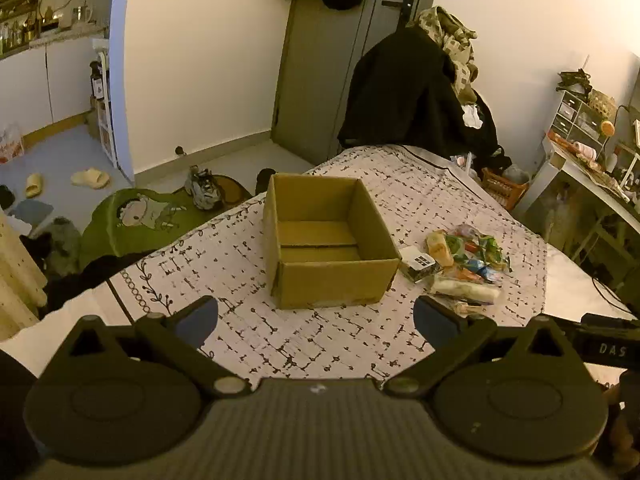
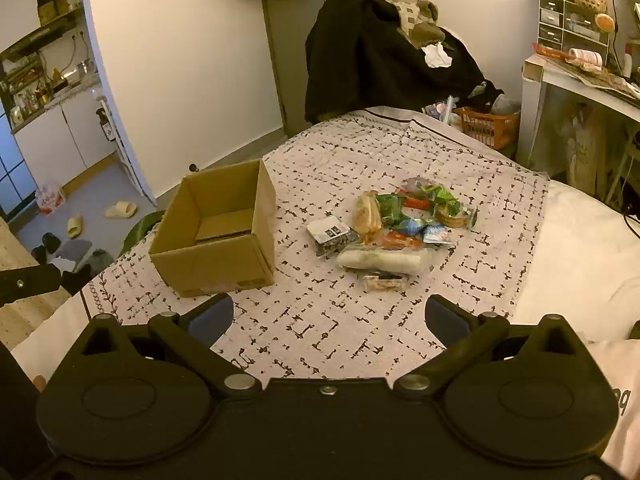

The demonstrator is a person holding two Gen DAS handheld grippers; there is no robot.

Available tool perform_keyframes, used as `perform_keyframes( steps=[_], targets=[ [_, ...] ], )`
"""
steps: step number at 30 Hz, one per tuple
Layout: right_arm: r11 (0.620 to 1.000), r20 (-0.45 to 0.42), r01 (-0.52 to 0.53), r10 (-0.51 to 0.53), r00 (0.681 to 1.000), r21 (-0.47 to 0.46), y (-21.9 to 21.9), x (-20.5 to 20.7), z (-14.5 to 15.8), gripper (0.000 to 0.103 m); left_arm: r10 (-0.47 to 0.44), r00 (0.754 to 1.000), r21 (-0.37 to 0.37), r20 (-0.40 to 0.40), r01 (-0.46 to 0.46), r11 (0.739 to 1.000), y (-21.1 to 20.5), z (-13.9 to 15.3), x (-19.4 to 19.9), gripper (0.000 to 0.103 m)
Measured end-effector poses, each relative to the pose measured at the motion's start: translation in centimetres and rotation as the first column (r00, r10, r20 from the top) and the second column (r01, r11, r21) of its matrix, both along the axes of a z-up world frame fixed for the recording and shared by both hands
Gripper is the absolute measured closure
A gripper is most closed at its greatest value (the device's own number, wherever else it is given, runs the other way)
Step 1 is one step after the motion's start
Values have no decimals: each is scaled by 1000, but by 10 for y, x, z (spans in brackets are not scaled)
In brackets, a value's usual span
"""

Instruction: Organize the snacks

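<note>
An open, empty cardboard box (image 1: 328,240) (image 2: 218,236) stands on a bed covered by a patterned white cloth (image 1: 320,344) (image 2: 320,320). To its right lies a pile of wrapped snacks (image 1: 466,264) (image 2: 404,228): green, orange and blue packets, a long white pack (image 2: 382,260), a small black-and-white pack (image 2: 330,234). My left gripper (image 1: 316,316) hovers open in front of the box, nothing between its blue pads. My right gripper (image 2: 328,320) is open too, short of the snack pile and holding nothing.
A chair heaped with dark clothes (image 1: 420,88) (image 2: 380,52) stands beyond the bed's far end. An orange basket (image 2: 486,126) and a cluttered desk (image 2: 580,76) are at the right. Slippers (image 1: 90,178) and a green cushion (image 1: 136,220) lie on the floor left of the bed.
</note>
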State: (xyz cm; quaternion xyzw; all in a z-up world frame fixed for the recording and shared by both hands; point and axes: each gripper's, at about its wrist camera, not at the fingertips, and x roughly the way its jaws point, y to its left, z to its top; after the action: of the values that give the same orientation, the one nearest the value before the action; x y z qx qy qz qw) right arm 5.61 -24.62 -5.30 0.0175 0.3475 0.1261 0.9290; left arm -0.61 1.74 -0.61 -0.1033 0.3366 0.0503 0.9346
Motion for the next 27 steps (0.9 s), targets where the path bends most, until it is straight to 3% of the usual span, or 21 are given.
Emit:
perform_keyframes(
  steps=[27],
  targets=[
    [1000,26,13,-12,1000,-16,6,-5,5,0,23,1000,11,5,-23,1000,1,2,-2,0]
  ],
)
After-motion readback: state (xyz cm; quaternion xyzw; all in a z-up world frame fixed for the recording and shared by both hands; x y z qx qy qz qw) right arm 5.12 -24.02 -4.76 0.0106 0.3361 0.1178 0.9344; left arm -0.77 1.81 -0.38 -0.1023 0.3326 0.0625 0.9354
